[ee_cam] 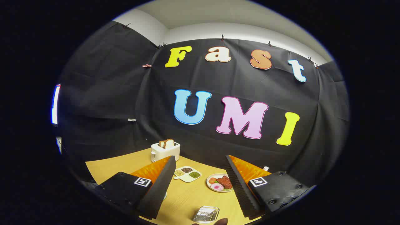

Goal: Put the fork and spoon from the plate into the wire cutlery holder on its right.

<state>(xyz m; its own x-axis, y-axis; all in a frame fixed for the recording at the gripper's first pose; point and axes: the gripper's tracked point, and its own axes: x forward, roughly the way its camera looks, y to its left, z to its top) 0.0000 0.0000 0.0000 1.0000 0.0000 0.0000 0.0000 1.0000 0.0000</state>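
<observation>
Gripper [200, 187] held high over the wooden counter [187, 197], fingers spread wide, nothing between them. Beyond the fingers: white toaster [165, 150] with bread in its slots, a divided dish of seeds [187, 173], a plate of food [220, 182]. Just below, near the camera between the fingers, a small metal tray [206, 214] — what lies on it too blurred to name. Fork, spoon and wire cutlery holder cannot be picked out; which plate carries the cutlery is unclear. Risk, as I judge it: descending from this height with the target unconfirmed — the fingers could land on the food plate or knock the tray aside.
</observation>
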